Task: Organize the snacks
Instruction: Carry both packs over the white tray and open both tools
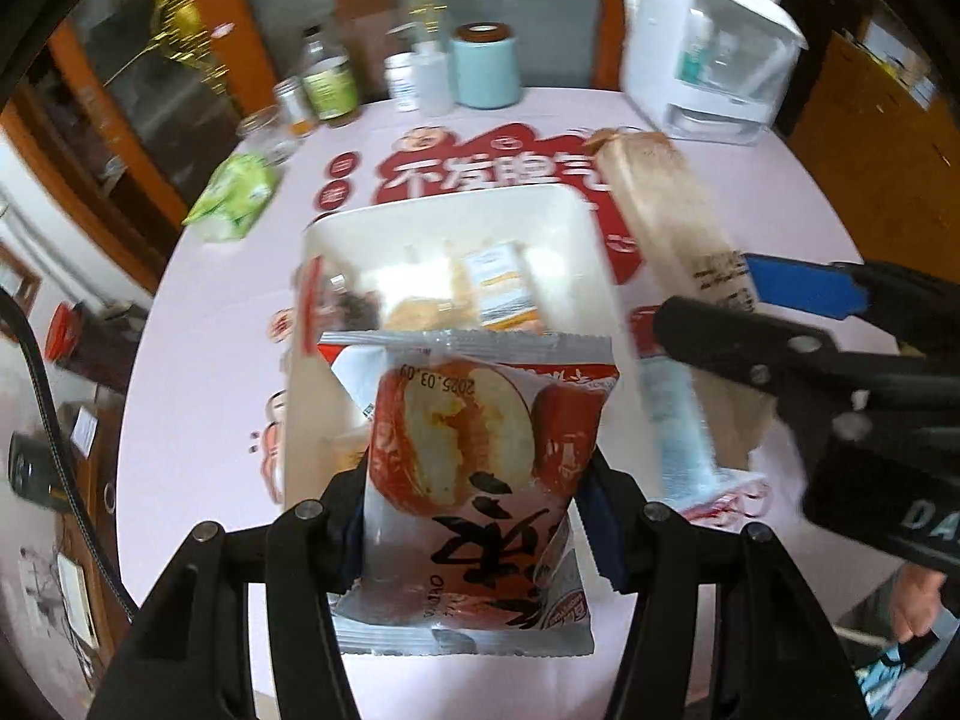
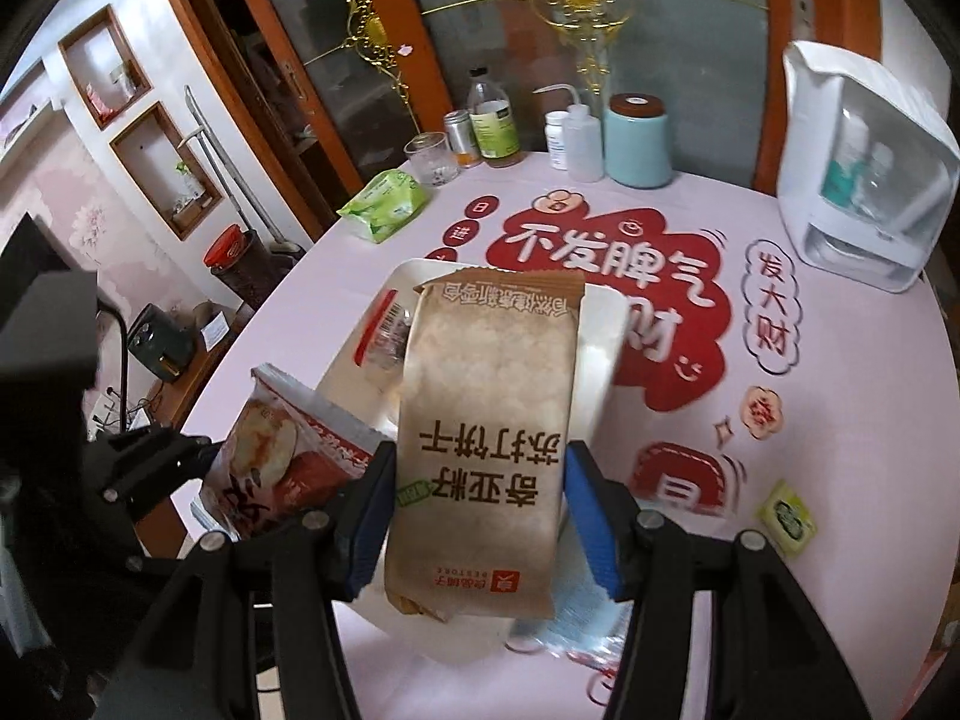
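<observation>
My left gripper point(image 1: 474, 516) is shut on a red and white pastry packet point(image 1: 462, 450), held just above the near edge of a white tray point(image 1: 444, 210). My right gripper point(image 2: 480, 510) is shut on a long brown cracker packet point(image 2: 486, 408), which hangs over the same tray's point(image 2: 600, 324) near side. The left wrist view shows the right gripper point(image 1: 750, 312) and its brown packet point(image 1: 666, 216) to the right of the tray. In the right wrist view the left gripper point(image 2: 198, 456) and its pastry packet point(image 2: 270, 450) are at the left. The tray holds several snack packets point(image 1: 498, 282).
A light blue packet point(image 2: 576, 618) lies on the pink tablecloth below the right gripper. A small yellow-green packet point(image 2: 786, 516) lies to the right. A green pack point(image 2: 384, 204), a glass, bottles, a teal canister point(image 2: 636, 138) and a white water dispenser point(image 2: 864, 180) line the far edge.
</observation>
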